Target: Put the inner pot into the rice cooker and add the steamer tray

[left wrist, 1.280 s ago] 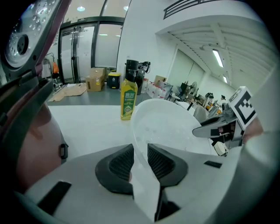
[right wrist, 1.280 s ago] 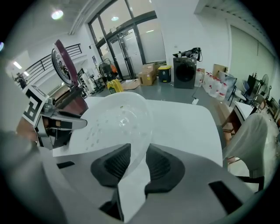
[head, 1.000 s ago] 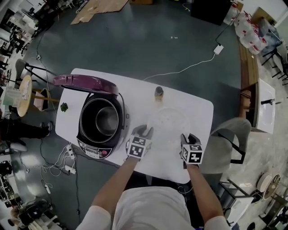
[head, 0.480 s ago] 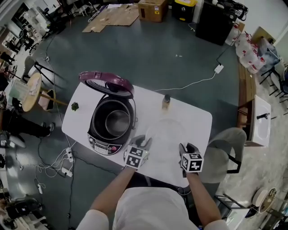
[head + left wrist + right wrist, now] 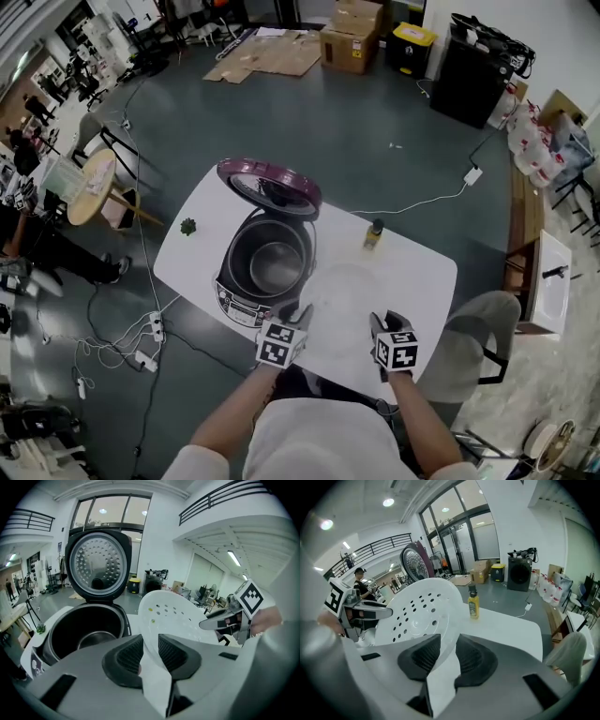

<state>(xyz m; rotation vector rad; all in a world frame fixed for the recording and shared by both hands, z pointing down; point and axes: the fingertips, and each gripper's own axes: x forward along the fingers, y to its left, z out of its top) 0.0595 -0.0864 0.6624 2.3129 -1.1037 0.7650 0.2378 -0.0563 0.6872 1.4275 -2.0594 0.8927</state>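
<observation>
Holding steamer tray (image 5: 342, 298) by opposite rims, pinched in left hand-held gripper (image 5: 300, 317) and right hand-held gripper (image 5: 377, 324), beside open rice cooker (image 5: 236, 292).

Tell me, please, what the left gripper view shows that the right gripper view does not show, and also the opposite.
Only the left gripper view: the dark metal inner pot sitting inside the open black rice cooker, and the dimpled silver underside of its lid. Only the right gripper view: the small yellow bottle standing on the white table. Both: the white perforated plastic steamer tray, with the left claw and right claw shut on opposite rims.
</observation>
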